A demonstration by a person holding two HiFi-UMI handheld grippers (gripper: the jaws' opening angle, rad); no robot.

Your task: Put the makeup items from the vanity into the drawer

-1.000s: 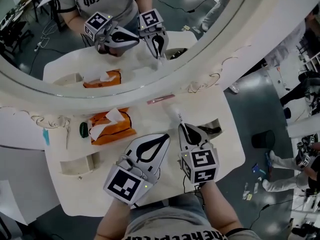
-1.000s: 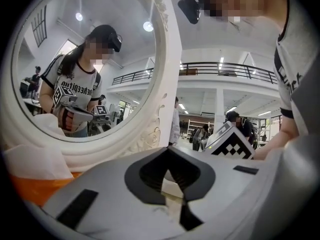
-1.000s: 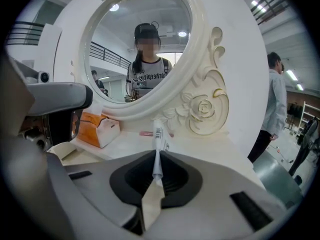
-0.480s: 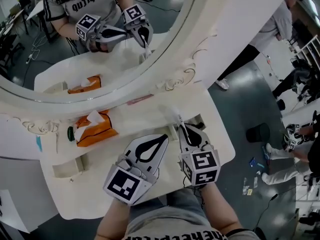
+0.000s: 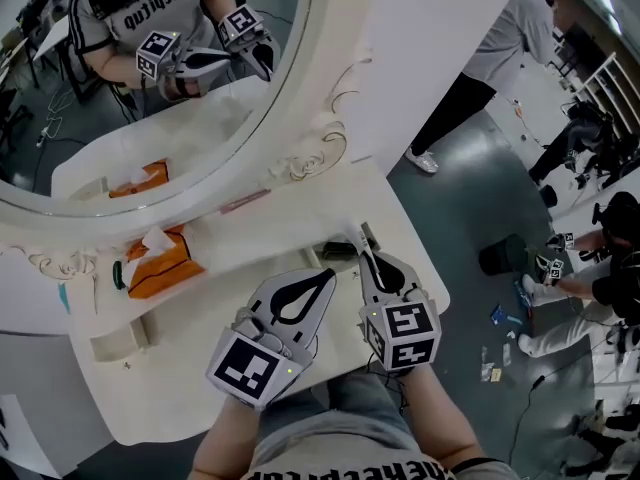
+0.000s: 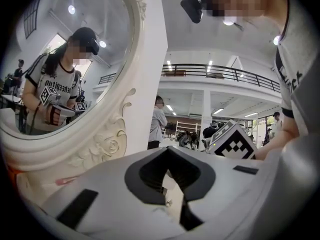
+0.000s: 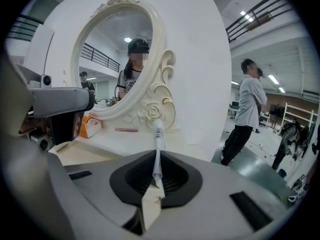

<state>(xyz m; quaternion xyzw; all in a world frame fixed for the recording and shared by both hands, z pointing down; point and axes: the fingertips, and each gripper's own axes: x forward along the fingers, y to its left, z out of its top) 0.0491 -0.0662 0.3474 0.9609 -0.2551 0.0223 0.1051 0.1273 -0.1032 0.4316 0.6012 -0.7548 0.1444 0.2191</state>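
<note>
My right gripper (image 5: 364,255) is shut on a slim white makeup tube (image 5: 356,236), which sticks out ahead of its tips over the right part of the white vanity top (image 5: 250,258). In the right gripper view the tube (image 7: 158,134) shows a barcode and stands up from the closed gripper (image 7: 157,156). My left gripper (image 5: 328,274) hovers just left of it, its tips together and nothing between them; the left gripper view shows the same closed tips (image 6: 168,151). A thin pink stick (image 5: 245,201) lies near the mirror's base. A dark open compartment (image 5: 338,251) is partly hidden behind the right gripper.
An orange tissue pack (image 5: 155,263) and a small green item (image 5: 120,273) lie at the left of the vanity. Another open compartment (image 5: 110,346) sits at the front left. The oval mirror (image 5: 150,98) rises behind. People (image 5: 480,78) stand on the floor to the right.
Both grippers have shifted right along the vanity, the right one still holding the tube. The tissue pack and mirror have slid leftward in the head view.
</note>
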